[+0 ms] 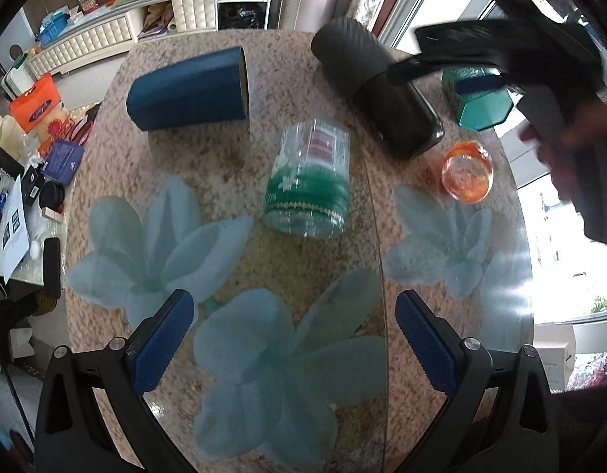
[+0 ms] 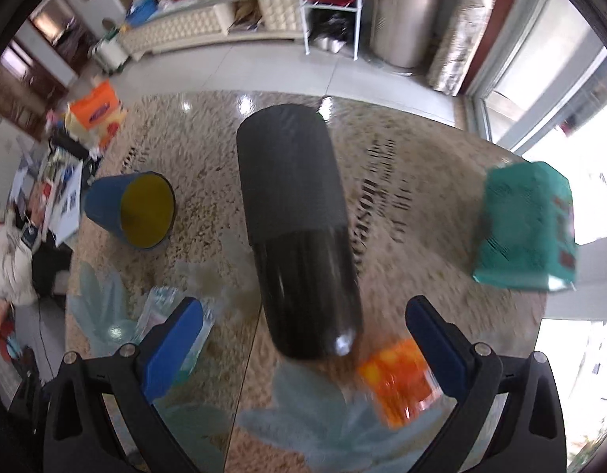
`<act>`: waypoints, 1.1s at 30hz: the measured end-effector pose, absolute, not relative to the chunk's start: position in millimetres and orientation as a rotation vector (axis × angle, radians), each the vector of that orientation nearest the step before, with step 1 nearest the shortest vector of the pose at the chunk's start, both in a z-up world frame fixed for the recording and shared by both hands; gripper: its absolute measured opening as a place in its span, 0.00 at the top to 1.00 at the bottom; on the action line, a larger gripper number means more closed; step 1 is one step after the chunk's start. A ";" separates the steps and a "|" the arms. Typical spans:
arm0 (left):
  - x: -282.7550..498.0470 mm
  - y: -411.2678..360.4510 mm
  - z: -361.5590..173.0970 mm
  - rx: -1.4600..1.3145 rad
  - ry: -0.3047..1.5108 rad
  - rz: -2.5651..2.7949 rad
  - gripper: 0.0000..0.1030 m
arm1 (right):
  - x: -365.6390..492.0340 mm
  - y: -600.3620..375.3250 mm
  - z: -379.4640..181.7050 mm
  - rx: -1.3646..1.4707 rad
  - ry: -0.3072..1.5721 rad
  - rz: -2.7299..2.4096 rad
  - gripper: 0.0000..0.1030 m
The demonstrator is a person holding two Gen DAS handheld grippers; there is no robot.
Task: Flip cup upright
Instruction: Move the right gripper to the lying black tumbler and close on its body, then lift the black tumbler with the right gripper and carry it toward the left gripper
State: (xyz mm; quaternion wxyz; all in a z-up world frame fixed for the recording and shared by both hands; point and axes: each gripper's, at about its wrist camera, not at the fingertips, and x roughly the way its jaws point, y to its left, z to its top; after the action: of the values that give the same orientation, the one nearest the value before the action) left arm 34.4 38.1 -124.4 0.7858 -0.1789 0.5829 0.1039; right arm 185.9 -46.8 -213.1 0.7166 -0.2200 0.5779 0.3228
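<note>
Several cups lie on their sides on the glass-topped table. A blue cup with a yellow inside lies at the back left; it also shows in the right wrist view. A clear cup with a green band lies in the middle. A black cup lies behind it, large in the right wrist view. A small orange glass stands at the right. My left gripper is open above the near table. My right gripper is open, the black cup's near end between its fingers.
A teal faceted cup lies at the back right, also in the right wrist view. The orange glass sits by my right gripper's right finger. Cluttered boxes and an orange bag lie left of the table. Shelves and a window surround it.
</note>
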 end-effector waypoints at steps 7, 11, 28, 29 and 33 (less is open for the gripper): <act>33.8 32.0 -137.7 -0.390 1.287 0.213 0.00 | 198.1 -32.7 -238.0 -0.547 1.338 0.727 0.00; 34.4 28.5 -142.4 -0.391 1.292 0.200 0.00 | 209.2 -39.0 -249.4 -0.578 1.368 0.712 0.00; 18.2 35.8 -144.0 -0.409 1.292 0.215 0.00 | 233.1 -66.3 -253.4 -0.644 1.375 0.673 0.29; 16.3 36.2 -143.0 -0.411 1.290 0.218 0.00 | 231.8 -67.2 -251.4 -0.670 1.354 0.684 0.30; 8.0 38.4 -135.5 -0.407 1.278 0.226 0.00 | 233.5 -66.8 -252.1 -0.669 1.358 0.685 0.31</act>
State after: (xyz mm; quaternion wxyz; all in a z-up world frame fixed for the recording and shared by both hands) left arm 8.0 38.4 -135.5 0.7774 -0.1884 0.5909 0.1044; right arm 233.5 -66.8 -252.1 0.6743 -0.2974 0.6036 0.3043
